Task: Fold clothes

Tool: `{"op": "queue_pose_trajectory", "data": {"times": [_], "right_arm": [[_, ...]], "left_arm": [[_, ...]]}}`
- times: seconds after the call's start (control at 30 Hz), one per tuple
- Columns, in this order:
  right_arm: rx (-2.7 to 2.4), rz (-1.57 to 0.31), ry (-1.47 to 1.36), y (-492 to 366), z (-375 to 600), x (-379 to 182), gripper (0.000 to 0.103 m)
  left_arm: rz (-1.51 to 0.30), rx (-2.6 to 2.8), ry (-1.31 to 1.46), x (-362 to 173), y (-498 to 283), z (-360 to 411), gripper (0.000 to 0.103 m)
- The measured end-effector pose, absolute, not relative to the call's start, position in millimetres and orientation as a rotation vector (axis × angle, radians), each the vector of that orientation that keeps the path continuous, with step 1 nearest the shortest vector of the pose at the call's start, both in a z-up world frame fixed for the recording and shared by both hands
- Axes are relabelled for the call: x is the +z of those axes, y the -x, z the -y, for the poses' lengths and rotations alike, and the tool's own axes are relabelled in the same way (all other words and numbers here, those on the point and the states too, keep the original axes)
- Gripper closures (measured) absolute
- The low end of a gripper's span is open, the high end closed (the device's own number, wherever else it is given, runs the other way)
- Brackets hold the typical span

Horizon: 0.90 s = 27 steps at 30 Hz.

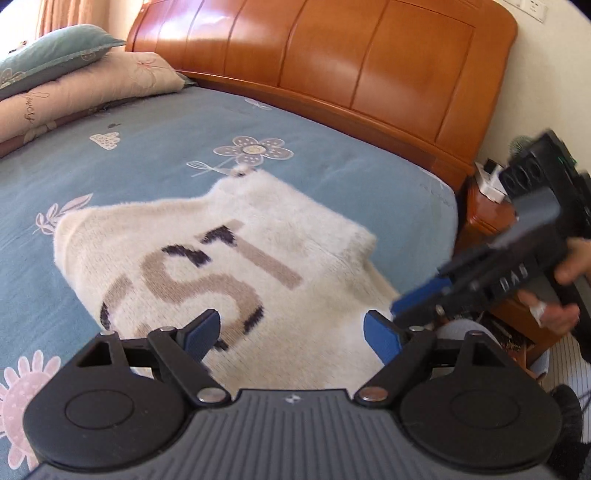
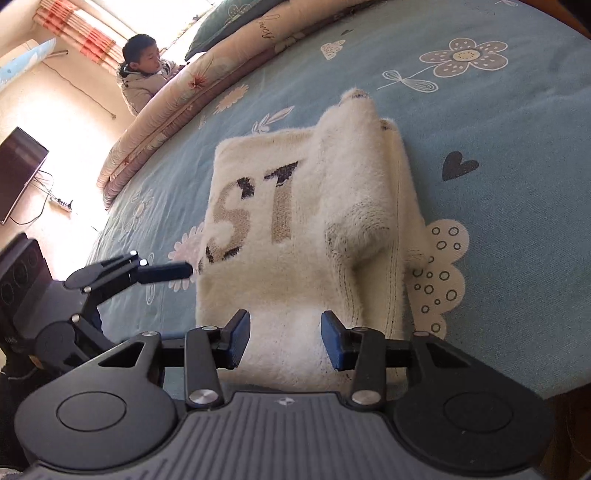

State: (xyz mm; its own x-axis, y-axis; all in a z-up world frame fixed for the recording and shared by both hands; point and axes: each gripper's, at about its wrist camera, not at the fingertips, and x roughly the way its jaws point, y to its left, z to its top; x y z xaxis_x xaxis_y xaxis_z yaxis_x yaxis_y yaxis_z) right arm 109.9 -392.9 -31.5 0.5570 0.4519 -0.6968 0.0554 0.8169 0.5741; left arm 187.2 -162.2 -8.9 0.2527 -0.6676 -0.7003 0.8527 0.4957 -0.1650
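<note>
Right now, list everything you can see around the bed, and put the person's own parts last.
sweater: one, cream with tan and dark letters, partly folded on the bed
bedsheet: one, blue with flower prints, covering the bed
headboard: one, orange-brown wood, at the bed's end
pillow: one, teal, on top of the quilt
quilt: one, pink floral, folded at the bed's far side
television: one, dark, against the wall
curtain: one, red striped, at the window
second person: one, pale jacket, beyond the bed
left tool: one, black with blue pads, open above the sweater
right tool: one, black with blue pads, open above the sweater's near edge
</note>
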Motion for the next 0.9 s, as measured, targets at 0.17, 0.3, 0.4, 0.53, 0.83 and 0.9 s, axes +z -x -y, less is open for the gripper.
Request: {"op": "queue_pose_trajectory", "data": {"times": [0.17,0.3,0.4,0.53,0.83,0.9], "right_arm": [[0.222,-1.007,-0.577,-102,387,-53,0.055],[0.228,-1.019,-0.493,-103,376,-45,0.055],[0.231,-0.959,-0.386,-112,373,-14,0.053],[0.201,-0.835,-0.245,-142,376,30,0.052],[0.077,-0.943,-0.097,-261,391,-18,0.055],[0.076,-0.949,-0.114,-262,399,-41,0.054]], "left_arm": [[-0.888,-0.887,-0.263,-43,-231,179,0.018],[-0.879,-0.871,-0.298,-38,-230,180,0.017],[-0.848,-0.872,-0.274,-15,-233,167,0.017],[-0.830,-0.833,-0.245,1,-255,157,0.017],[-0.947,-0.803,-0.176,-41,-301,161,0.016],[-0.972,-0.798,-0.132,-57,-308,155,0.011]]}}
